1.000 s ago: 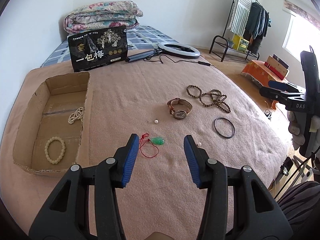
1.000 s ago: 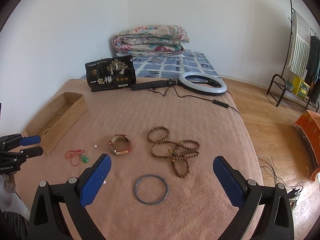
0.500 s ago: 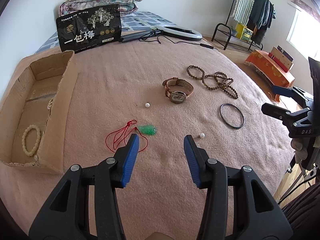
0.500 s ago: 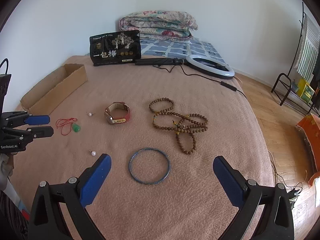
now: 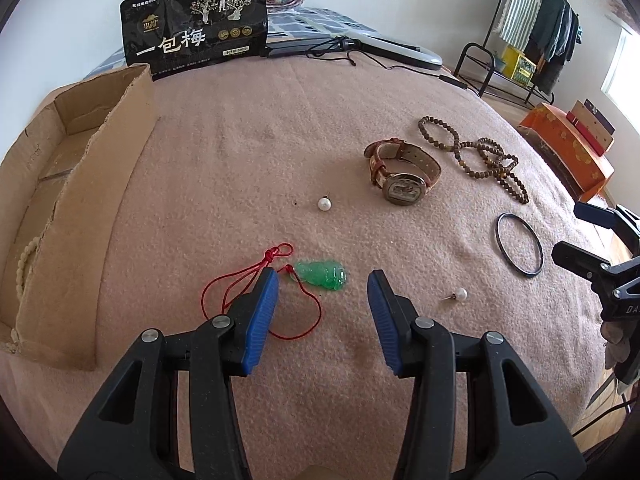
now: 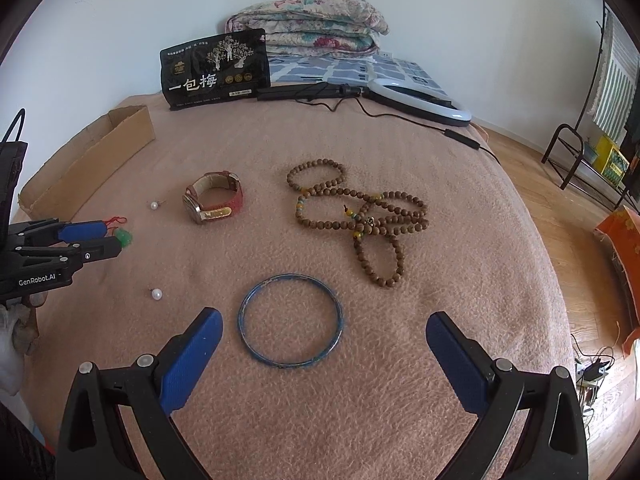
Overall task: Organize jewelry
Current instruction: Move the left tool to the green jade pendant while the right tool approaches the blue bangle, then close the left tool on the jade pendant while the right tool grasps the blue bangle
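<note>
Your left claw [image 5: 322, 308] is standing spread and empty, hanging just over the green pendant [image 5: 321, 274], with its left pad sitting above the red cord [image 5: 256, 300] that trails from the stone. If you are closing from here, that pad is likely catching the cord rather than the pendant, and the stone is then dangling and swinging loose on the way to the cardboard box [image 5: 100, 168] at the left. The pendant is also lying a little ahead of the pads, so a short reach is risking a pinch of blanket [image 5: 248, 152] instead.

Your right claw [image 6: 324, 344] is spread wide, holding nothing, and is framing the blue bangle [image 6: 291, 321] that is lying flat on the bed. A thin ring on soft pile is prone to skating or tipping when only one pad meets it first, so an off-centre closing is likely flicking it away.

Further out, two pearl studs [image 5: 324, 203] are resting loose near both claws; a brushing finger is liable to roll one off. The watch [image 6: 214, 200] and the wooden bead strand [image 6: 360, 216] are waiting beyond, and beads are already lying in the box.
</note>
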Available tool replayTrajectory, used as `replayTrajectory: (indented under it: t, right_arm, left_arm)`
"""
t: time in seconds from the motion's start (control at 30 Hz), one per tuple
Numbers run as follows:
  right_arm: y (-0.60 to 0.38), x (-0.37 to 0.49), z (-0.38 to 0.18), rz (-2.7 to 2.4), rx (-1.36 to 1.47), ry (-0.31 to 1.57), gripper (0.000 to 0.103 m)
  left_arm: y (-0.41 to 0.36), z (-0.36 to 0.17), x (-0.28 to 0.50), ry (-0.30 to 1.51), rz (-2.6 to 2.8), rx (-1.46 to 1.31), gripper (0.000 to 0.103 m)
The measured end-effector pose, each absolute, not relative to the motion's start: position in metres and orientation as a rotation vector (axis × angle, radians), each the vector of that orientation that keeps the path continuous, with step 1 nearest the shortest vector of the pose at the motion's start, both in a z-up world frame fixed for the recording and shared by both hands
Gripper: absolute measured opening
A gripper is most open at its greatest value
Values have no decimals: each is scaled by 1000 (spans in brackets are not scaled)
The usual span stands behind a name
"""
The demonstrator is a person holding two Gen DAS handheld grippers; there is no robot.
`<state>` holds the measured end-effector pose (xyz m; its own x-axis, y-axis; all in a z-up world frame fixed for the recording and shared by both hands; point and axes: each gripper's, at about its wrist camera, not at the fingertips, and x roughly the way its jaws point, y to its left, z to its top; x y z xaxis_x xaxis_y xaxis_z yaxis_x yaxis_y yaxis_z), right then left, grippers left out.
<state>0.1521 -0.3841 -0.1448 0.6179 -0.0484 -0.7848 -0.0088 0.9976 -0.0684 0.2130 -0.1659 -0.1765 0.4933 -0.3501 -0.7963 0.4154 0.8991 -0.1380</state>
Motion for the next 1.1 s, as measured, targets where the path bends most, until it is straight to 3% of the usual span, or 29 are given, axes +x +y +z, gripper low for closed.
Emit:
replayTrajectory:
  t: [0.7, 1.1]
  right_arm:
    - [-379, 178, -182, -35, -37, 998, 103]
    - [-378, 179, -188, -35, -30, 1014, 100]
  left_arm:
    - [-172, -189, 221, 926, -482, 90, 47]
    - [-162, -190, 223, 928, -475, 36, 33]
